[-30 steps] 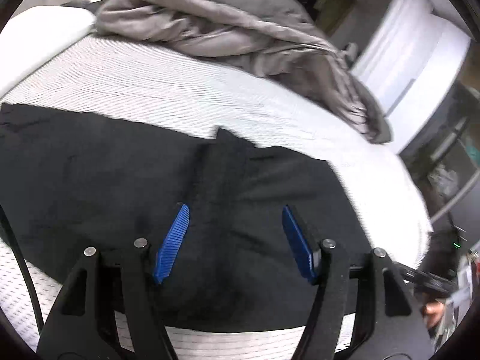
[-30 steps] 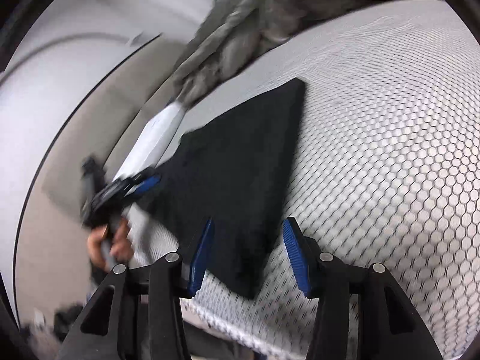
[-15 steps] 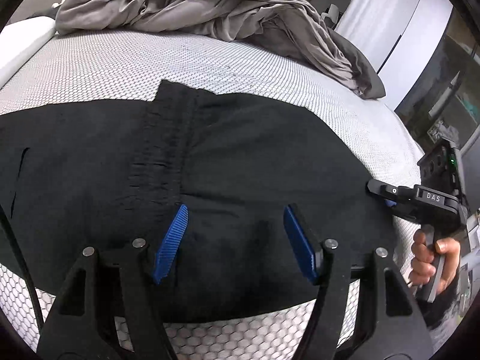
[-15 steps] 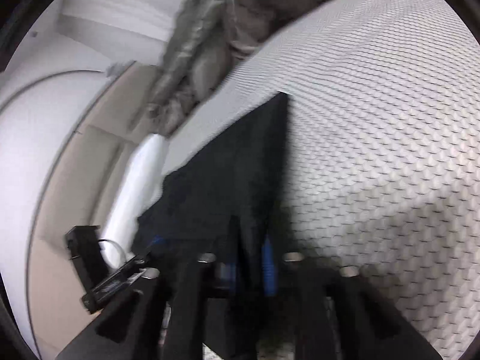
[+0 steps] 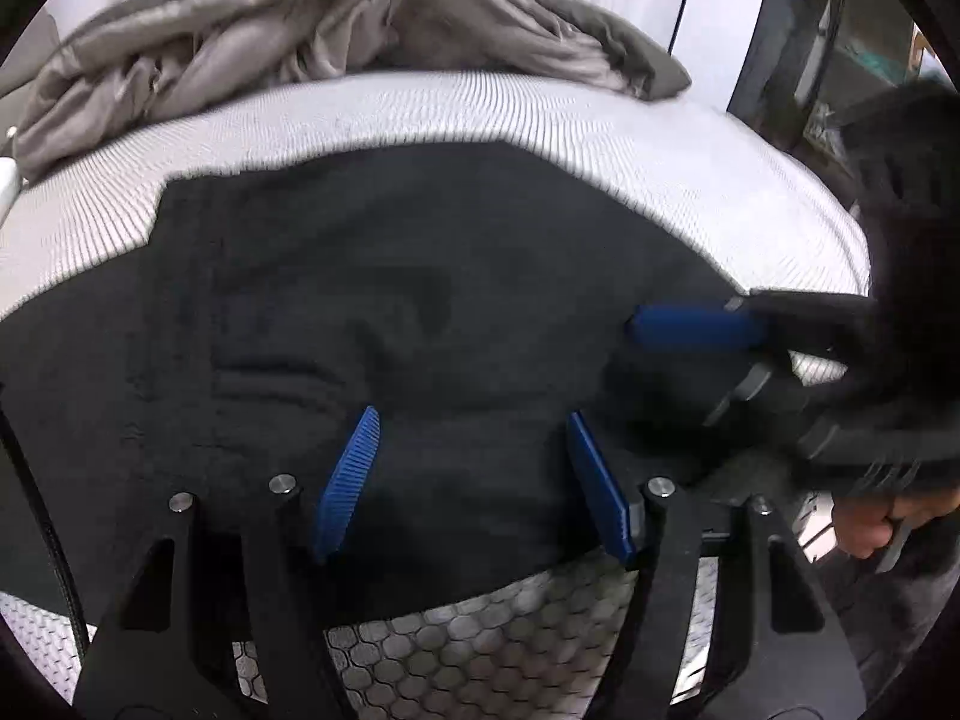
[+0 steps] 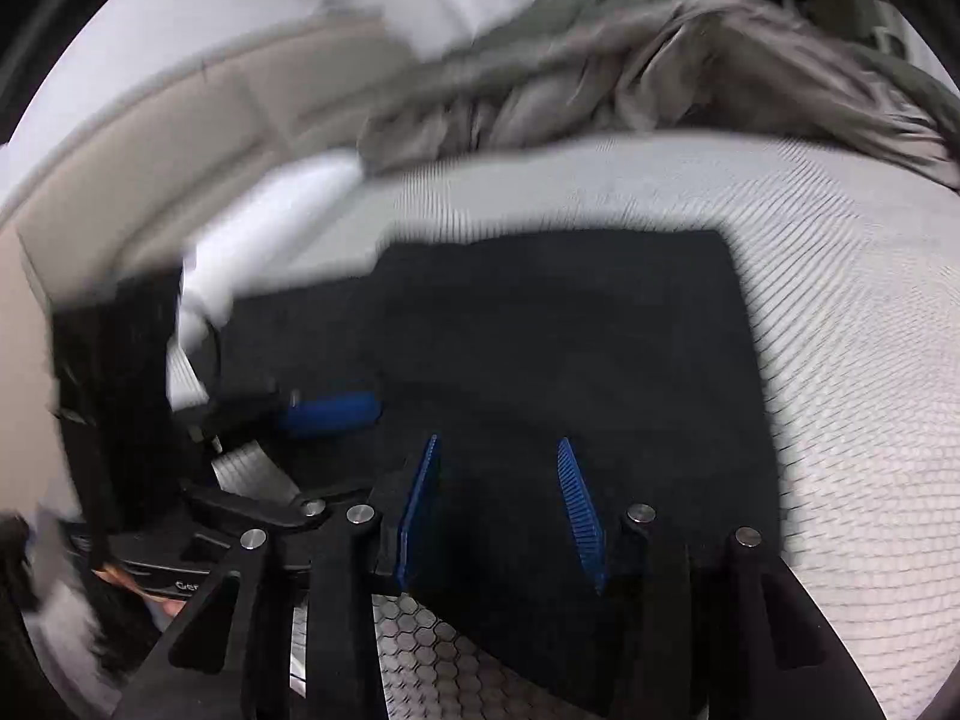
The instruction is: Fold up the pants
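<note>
The black pants (image 5: 390,312) lie flat on the white honeycomb-pattern mattress (image 5: 540,114); they also show in the right wrist view (image 6: 570,348). My left gripper (image 5: 474,426) is open and empty, its blue pads hovering over the near part of the pants. My right gripper (image 6: 498,450) is open and empty above the pants' near edge. In the left wrist view the right gripper's blue fingers (image 5: 696,324) reach in from the right over the cloth. In the right wrist view the left gripper's blue fingers (image 6: 330,411) reach in from the left. Both views are motion-blurred.
A crumpled grey blanket (image 5: 312,30) lies across the far side of the mattress, also in the right wrist view (image 6: 630,54). A white pillow (image 6: 282,204) sits at the left. The mattress's near edge (image 5: 480,648) is just below the grippers. Furniture stands at the right (image 5: 840,60).
Both grippers have swung to face the pants squarely and come closer together. My right gripper looked nearly shut half a second ago and is open now. The pants lie the same.
</note>
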### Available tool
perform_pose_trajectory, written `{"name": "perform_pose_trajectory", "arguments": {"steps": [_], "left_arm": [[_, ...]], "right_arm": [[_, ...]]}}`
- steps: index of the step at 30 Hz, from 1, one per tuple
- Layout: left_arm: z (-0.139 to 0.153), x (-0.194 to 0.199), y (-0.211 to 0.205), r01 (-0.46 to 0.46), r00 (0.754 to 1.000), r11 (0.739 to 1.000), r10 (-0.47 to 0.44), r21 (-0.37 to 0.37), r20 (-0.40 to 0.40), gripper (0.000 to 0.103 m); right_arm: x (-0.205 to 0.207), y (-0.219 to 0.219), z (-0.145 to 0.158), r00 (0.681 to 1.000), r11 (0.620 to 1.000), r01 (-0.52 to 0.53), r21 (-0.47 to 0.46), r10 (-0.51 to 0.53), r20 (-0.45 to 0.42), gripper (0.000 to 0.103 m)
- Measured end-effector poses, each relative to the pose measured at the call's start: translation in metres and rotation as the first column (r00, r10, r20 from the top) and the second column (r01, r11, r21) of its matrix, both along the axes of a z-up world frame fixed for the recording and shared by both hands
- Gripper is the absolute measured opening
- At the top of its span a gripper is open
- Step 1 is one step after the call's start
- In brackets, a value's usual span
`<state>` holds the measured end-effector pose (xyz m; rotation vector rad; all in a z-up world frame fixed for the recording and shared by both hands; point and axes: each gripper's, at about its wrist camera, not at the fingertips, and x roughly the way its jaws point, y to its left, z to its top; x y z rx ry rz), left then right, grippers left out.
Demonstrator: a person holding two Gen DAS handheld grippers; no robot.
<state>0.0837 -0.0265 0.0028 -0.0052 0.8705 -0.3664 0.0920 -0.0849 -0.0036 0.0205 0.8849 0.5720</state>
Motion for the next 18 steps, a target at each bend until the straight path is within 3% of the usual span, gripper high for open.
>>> {"name": "perform_pose_trajectory", "arguments": {"steps": [2, 5, 8, 10, 12, 15, 18], "left_arm": [[-0.005, -0.005, 0.011, 0.049, 0.999, 0.999, -0.05, -0.021, -0.015, 0.055], [-0.002, -0.015, 0.03, 0.031, 0.999, 0.999, -0.031, -0.027, -0.011, 0.055], [-0.001, -0.019, 0.049, 0.022, 1.0, 0.999, -0.022, -0.041, -0.014, 0.055], [0.003, -0.019, 0.052, -0.001, 1.0, 0.999, 0.001, -0.035, -0.013, 0.055], [0.019, -0.024, 0.055, -0.031, 0.999, 0.999, 0.032, -0.03, 0.031, 0.055], [0.037, -0.021, 0.051, -0.067, 0.992, 0.995, 0.075, -0.079, 0.103, 0.056], [0.032, 0.003, 0.033, -0.096, 0.993, 0.994, 0.099, -0.048, 0.064, 0.056]], "right_arm": [[-0.004, 0.013, -0.026, 0.998, 0.989, -0.049, -0.141, 0.053, 0.031, 0.04], [-0.018, -0.005, -0.022, 0.991, 0.976, -0.029, -0.216, 0.056, 0.119, 0.04], [-0.013, -0.049, -0.024, 0.993, 0.976, 0.087, -0.202, -0.069, 0.092, 0.04], [-0.014, -0.065, -0.016, 0.994, 0.986, 0.101, -0.135, -0.093, 0.066, 0.04], [-0.024, -0.072, 0.001, 0.982, 0.979, 0.142, -0.144, -0.122, 0.142, 0.04], [-0.03, -0.052, 0.025, 0.98, 0.991, 0.121, -0.048, -0.112, 0.164, 0.04], [-0.014, -0.017, 0.019, 0.987, 0.995, 0.079, -0.056, -0.07, 0.145, 0.04]]}}
